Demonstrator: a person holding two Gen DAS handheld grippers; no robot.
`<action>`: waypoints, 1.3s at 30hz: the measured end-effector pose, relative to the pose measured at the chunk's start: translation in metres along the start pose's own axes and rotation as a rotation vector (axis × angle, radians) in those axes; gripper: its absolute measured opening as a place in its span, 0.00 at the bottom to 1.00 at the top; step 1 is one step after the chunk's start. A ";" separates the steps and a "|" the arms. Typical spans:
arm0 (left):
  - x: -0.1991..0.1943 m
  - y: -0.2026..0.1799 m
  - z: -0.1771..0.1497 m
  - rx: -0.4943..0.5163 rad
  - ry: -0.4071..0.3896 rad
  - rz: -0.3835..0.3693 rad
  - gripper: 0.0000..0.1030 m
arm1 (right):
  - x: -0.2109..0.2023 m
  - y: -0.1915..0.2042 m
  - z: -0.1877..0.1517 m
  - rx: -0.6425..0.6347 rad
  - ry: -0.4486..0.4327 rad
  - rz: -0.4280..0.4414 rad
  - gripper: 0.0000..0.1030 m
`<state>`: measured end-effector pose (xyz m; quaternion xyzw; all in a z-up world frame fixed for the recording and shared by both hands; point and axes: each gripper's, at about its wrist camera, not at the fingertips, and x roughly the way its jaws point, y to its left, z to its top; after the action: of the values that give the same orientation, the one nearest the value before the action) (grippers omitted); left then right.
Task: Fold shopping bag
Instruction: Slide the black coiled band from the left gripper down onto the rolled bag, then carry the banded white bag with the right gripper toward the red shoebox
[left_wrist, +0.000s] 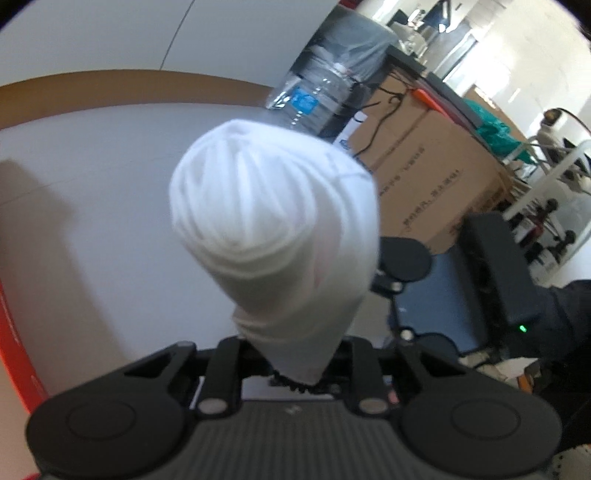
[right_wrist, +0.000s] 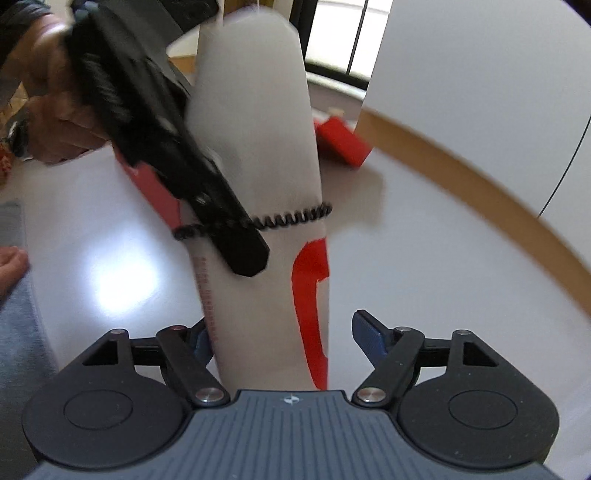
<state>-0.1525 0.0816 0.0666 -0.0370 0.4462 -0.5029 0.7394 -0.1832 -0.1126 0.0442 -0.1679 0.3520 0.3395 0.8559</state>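
Folded shopping bag held off the white table by the left gripper.

In the left wrist view the bunched bag hides the left gripper's fingertips, yet the right wrist view shows them clamped across the bag's middle. The bag's near end drops behind the right gripper's body, cut off from sight. The right gripper stands wide, the bag between its blue pads, touching neither clearly. Bare table lies right, up to its wooden rim; a red box sits far.
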 end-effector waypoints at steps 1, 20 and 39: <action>0.000 0.000 -0.001 0.001 0.001 0.001 0.20 | 0.000 0.000 0.000 0.005 -0.001 0.001 0.53; -0.035 0.012 0.003 -0.144 -0.079 0.150 0.41 | -0.013 -0.005 0.001 -0.016 0.025 -0.112 0.49; -0.087 0.017 -0.008 -0.347 -0.195 0.449 0.66 | 0.005 0.009 -0.007 -0.035 0.006 -0.135 0.49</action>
<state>-0.1543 0.1607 0.1074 -0.1114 0.4493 -0.2369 0.8541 -0.1901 -0.1081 0.0351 -0.2072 0.3364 0.2865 0.8728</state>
